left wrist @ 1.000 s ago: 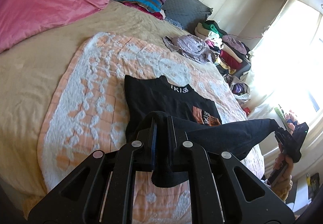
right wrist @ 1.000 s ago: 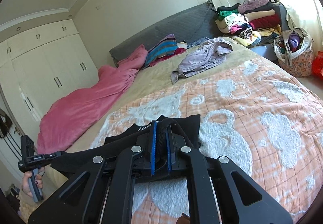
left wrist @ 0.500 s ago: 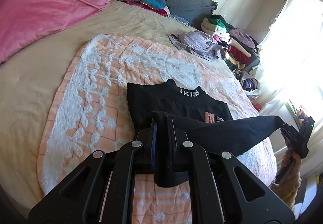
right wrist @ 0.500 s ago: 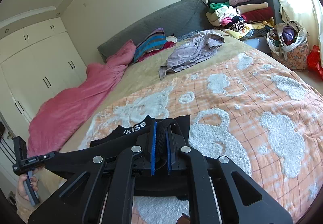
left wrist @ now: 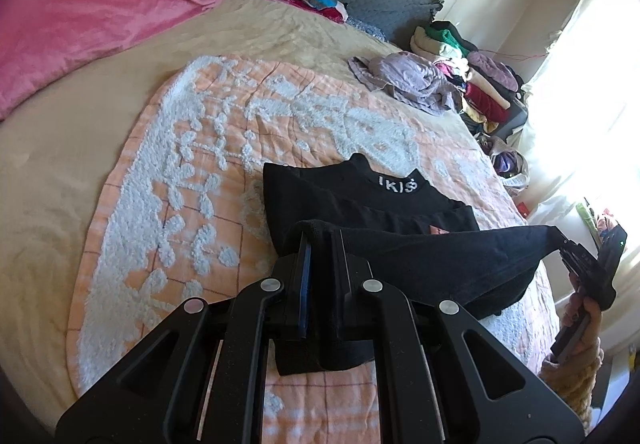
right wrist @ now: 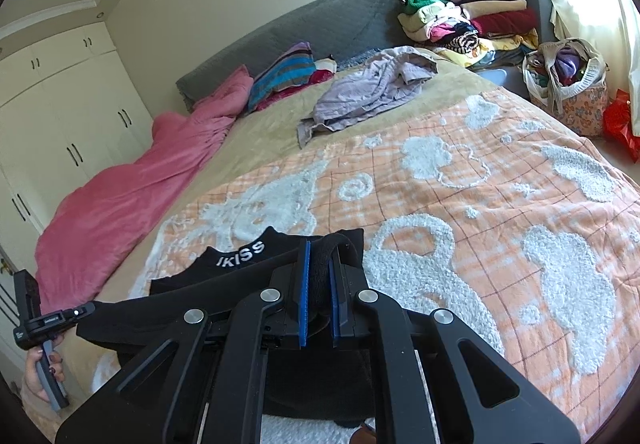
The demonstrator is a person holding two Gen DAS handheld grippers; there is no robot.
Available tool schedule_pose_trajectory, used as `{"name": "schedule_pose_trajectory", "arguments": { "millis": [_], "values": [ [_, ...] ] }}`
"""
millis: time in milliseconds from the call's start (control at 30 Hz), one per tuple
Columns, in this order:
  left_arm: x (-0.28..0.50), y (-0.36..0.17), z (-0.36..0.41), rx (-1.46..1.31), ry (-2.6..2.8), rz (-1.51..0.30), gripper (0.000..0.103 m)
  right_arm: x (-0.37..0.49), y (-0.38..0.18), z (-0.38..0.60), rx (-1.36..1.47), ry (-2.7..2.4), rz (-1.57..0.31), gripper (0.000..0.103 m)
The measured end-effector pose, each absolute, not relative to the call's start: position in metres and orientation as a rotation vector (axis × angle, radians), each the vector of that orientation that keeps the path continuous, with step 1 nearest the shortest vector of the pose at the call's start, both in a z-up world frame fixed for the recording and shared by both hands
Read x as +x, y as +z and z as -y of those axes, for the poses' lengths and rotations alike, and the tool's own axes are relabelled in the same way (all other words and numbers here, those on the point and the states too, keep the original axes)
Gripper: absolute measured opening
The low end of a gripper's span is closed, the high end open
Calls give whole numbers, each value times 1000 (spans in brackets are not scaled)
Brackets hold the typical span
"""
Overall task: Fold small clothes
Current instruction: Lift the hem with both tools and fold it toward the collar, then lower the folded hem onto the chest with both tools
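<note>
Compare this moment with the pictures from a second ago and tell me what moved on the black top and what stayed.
Both grippers carried the lifted hem of the black top forward toward its collar, so the fold now hides most of the orange chest print. The left gripper and right gripper stayed clamped on the hem the whole time. The collar end, the orange-and-white blanket and the lilac garment lie as before.

Left wrist view: looking forward and down past its own claw (left wrist: 320, 244), close over the peach-and-white tufted blanket (left wrist: 180, 172), window side at right. Right wrist view: same bed from the opposite corner (wardrobes at left). Shared: blanket, grey quilted headboard (right wrist: 312, 28), pink duvet (left wrist: 92, 4).
</note>
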State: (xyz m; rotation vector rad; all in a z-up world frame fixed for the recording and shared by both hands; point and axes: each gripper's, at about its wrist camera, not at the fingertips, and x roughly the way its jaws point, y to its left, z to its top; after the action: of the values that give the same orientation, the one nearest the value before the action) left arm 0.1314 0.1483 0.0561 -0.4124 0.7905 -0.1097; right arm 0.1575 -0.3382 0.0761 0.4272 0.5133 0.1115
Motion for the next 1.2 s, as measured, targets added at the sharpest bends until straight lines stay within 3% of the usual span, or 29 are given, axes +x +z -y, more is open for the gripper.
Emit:
{"name": "schedule_pose_trajectory", "arguments": {
  "millis": [633,733,800,867,1033,1200],
  "values": [
    [163,24,-162,-392,-35,-831,9,203,40,331,368,52,-608,9],
    [159,24,-167,-404,-30,-820,9,204,37,330,359,28,-605,25],
    [154,27,-167,-390,-25,-809,9,201,37,331,347,12,-599,25],
    [147,31,-165,-380,-29,-794,9,195,39,333,351,9,-582,34],
    [125,42,-149,-327,-47,-747,9,174,46,324,280,19,-561,34],
    [106,44,-124,-258,-105,-750,8,155,42,303,190,72,-593,20]
  ]
}}
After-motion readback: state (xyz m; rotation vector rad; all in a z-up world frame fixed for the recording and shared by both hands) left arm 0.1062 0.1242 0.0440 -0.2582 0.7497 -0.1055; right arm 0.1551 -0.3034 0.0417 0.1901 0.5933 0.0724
